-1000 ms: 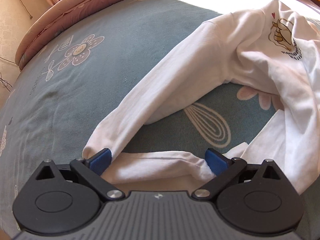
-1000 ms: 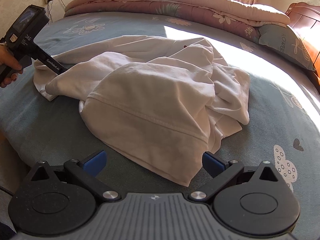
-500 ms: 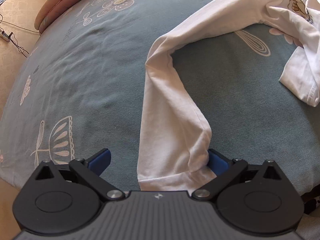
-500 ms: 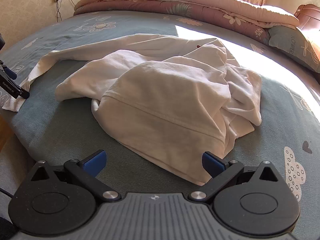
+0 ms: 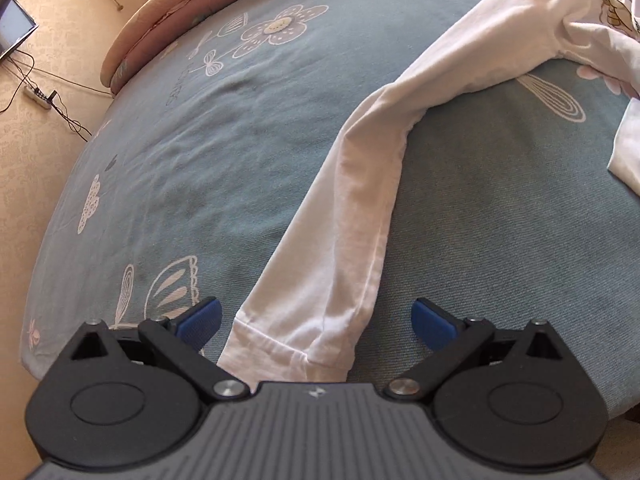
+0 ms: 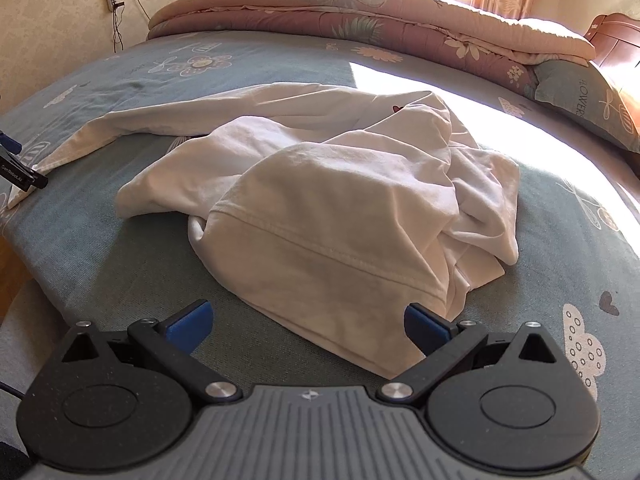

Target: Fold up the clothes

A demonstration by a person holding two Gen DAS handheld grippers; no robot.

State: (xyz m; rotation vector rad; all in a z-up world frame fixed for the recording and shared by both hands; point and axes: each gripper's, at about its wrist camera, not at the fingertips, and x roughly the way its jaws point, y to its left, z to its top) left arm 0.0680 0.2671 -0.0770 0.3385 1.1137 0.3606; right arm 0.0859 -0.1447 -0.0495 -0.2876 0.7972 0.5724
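The bed [image 6: 168, 264] fills both views, covered in a blue-grey sheet printed with flowers and kitchen whisks, with a rolled pink quilt [image 6: 360, 16] along its far edge under the window and a teal pillow [image 6: 580, 100] at the far right corner. On the middle of the bed lies the task's piece, a white long-sleeved shirt [image 6: 340, 216], bunched in a heap with its hem turned up toward the near edge and a strip of sunlight across its far side. It is not yet spread flat, so the folding proper looks barely begun; the sensible reading is that the garment is first being laid out.

One sleeve [image 5: 352, 216] runs out from the heap toward the near left edge of the bed, bent at the elbow and lying flat on the sheet, its cuff [image 5: 280, 352] right at the left gripper [image 5: 316, 320]. That gripper's jaws are spread wide, one on each side of the cuff, with no contact visible on either blue pad, so the sleeve seems to lie free, drawn out straight so the body can be flattened after it.

The right gripper [image 6: 306, 324] hovers low at the near edge with its jaws spread too, the shirt's turned-up hem [image 6: 320, 248] between and just beyond them, placed as if to take the hem next
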